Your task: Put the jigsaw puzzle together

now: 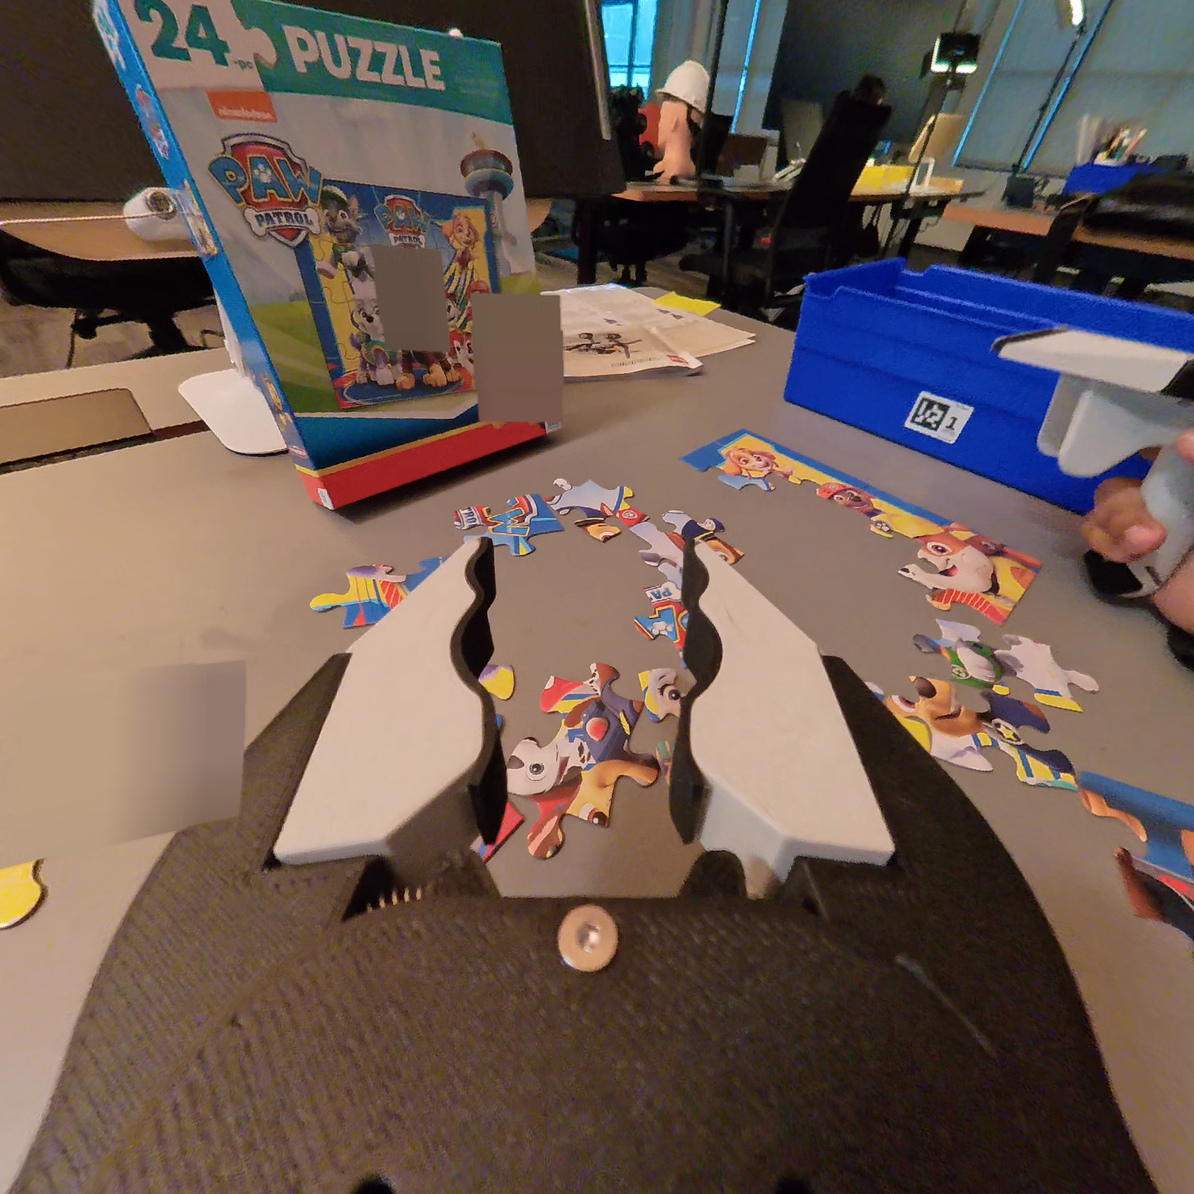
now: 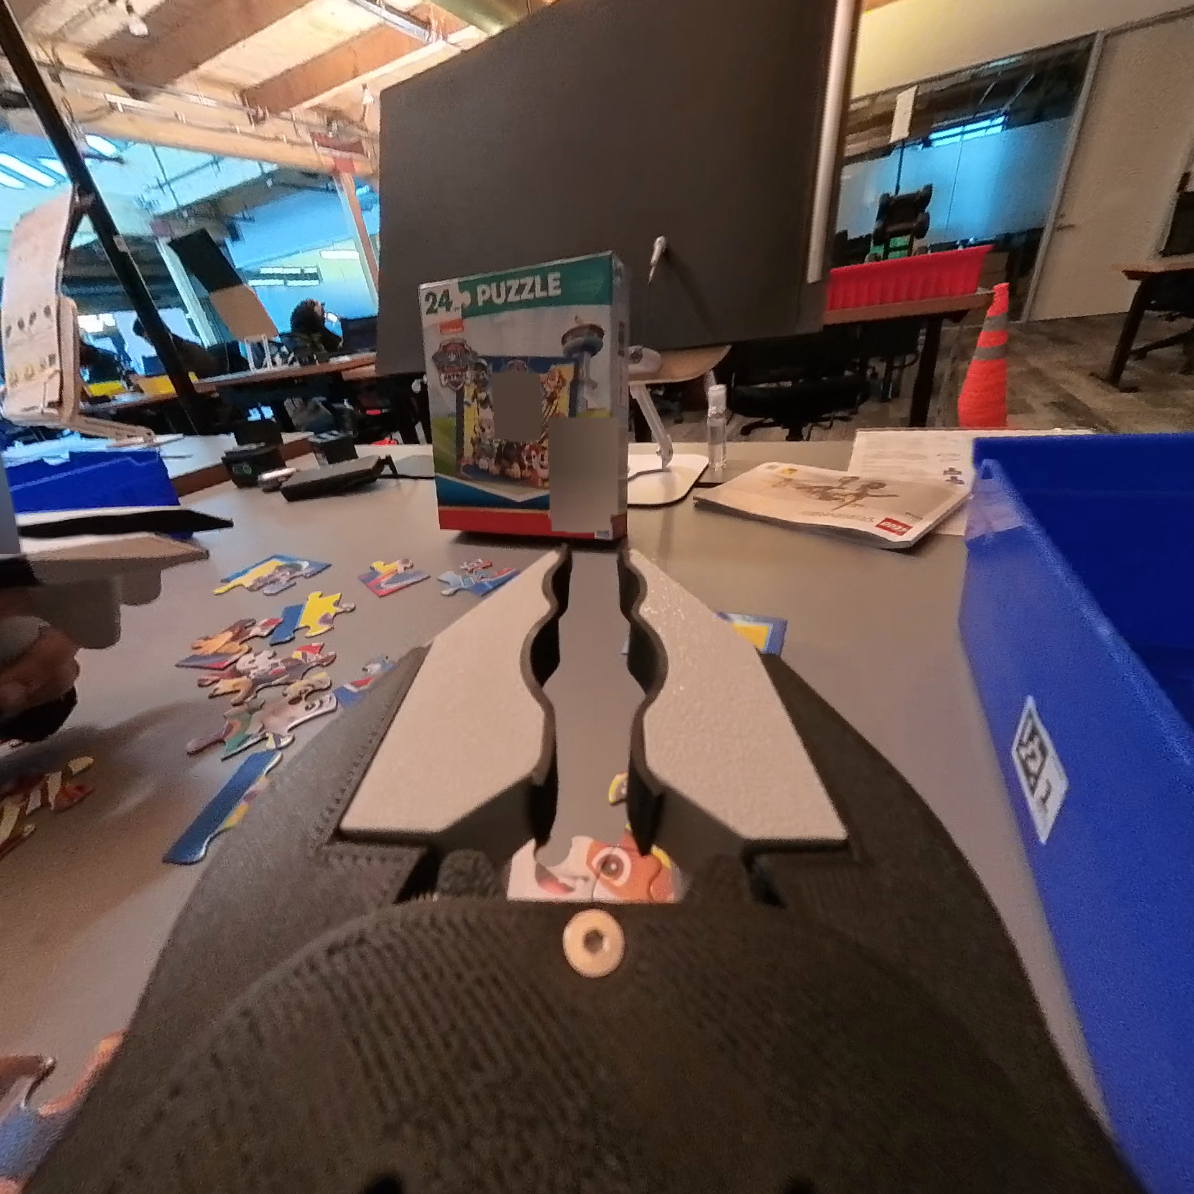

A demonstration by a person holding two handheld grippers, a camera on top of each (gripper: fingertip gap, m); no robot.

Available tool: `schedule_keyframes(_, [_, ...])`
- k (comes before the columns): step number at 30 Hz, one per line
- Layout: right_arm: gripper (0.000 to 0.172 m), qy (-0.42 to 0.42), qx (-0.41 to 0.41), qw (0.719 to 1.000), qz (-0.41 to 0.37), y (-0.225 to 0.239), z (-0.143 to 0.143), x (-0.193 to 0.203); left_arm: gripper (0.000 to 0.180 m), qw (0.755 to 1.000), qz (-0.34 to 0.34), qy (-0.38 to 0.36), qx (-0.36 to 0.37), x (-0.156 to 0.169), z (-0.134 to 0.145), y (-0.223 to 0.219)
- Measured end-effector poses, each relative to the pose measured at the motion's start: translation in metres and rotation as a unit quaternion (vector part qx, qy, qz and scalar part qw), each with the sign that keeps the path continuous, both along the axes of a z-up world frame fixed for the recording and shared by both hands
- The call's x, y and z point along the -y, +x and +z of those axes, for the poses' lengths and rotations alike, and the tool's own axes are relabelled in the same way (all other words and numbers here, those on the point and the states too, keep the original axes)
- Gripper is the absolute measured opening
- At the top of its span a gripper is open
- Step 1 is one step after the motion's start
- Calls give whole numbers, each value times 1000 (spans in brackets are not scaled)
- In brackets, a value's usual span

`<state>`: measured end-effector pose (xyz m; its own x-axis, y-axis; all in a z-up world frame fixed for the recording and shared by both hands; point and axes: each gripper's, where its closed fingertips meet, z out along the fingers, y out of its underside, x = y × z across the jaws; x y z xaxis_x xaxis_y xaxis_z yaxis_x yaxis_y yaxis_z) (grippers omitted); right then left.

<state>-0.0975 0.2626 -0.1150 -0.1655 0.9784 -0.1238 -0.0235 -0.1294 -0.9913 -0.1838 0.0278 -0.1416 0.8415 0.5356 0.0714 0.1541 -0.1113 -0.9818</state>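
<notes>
The left claw (image 1: 585,562) hangs over the bench (image 1: 161,549) on the near side of the puzzle box (image 1: 336,258), its jaws standing apart with nothing between them but bare bench and loose puzzle pieces (image 1: 581,743) lying flat underneath. Its right fingertip sits just over a blue-and-red piece (image 1: 662,614). To the right of the box lies the joined strip of border pieces (image 1: 872,517), and past that the blue bin (image 1: 904,336).

The right claw (image 2: 594,555) points straight at the box, jaws narrowed to a slim gap, and nothing is pinched in it; part of the strip shows beneath its fingers.

The pieces look like thin, light card: stiff enough, I reckon, but lying flush, so an edge or a knob is the only place to catch one.
</notes>
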Motion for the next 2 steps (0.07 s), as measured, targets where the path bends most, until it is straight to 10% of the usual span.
schedule_keyframes(2, [14, 8, 11, 1000, 4, -2, -4, 4, 57, 1000, -2, 3, 2, 0, 0, -1])
